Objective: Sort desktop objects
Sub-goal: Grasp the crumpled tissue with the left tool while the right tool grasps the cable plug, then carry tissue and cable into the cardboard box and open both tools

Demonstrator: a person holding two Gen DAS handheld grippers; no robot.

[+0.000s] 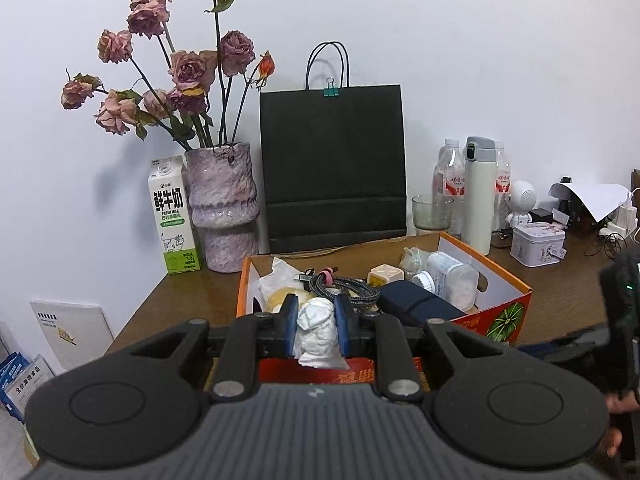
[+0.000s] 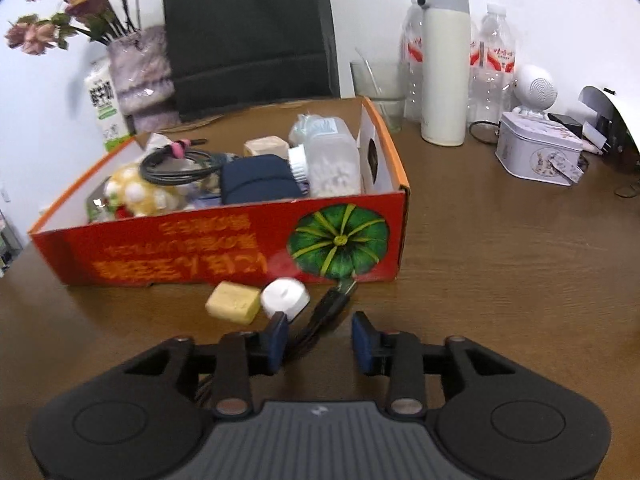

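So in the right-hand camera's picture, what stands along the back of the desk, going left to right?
Milk carton → purple vase of dried roses → black paper bag → drinking glass → cream thermos flask → small round white speaker.

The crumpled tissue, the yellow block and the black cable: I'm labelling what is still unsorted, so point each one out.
crumpled tissue point(image 1: 318, 330), left wrist view, its middle between the pads.
yellow block point(image 2: 233, 302), right wrist view, its top face.
black cable point(image 2: 330, 306), right wrist view, its plug end.
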